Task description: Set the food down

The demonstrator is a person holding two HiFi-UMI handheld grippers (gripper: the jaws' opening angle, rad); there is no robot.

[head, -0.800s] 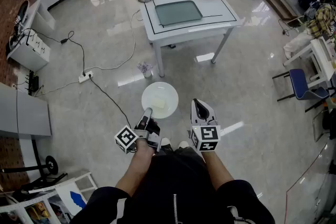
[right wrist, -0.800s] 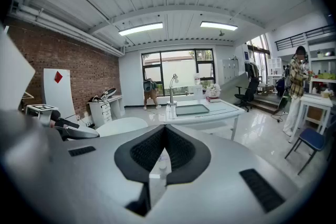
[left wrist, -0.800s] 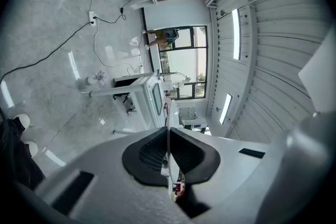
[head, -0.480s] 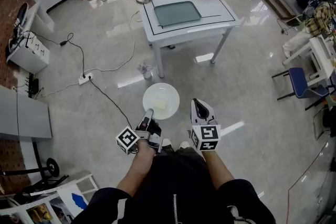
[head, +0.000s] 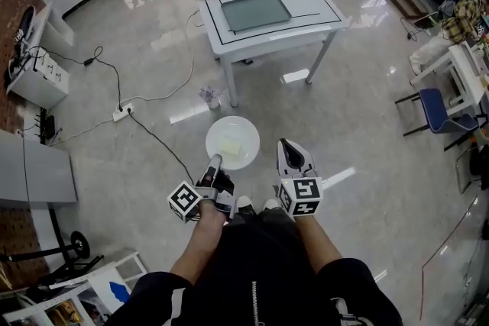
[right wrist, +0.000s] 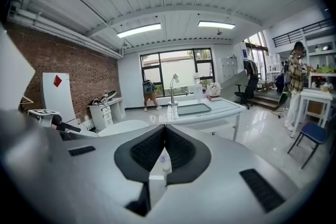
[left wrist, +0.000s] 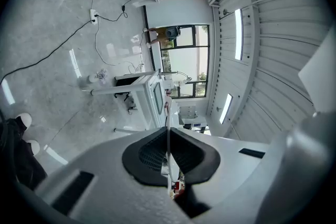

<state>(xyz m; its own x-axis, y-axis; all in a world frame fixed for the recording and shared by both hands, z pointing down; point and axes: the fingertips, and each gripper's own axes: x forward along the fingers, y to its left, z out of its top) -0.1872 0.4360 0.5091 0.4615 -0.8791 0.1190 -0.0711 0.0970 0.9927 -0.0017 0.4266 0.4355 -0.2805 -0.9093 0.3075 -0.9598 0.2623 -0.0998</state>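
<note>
Left claw (head: 215, 162) pinches near rim of stiff, probably breakable plate (head: 246, 126); loose food (head: 229, 146) likely slides; right claw (head: 286, 146) closed, empty.

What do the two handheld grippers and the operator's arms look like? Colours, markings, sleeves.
The left gripper and right gripper both have light grey shells with black ribbed pads. Each carries a white cube printed with black square markers. No cables show on either. The person wears a black zipped top, and its sleeves end above the forearms.
</note>
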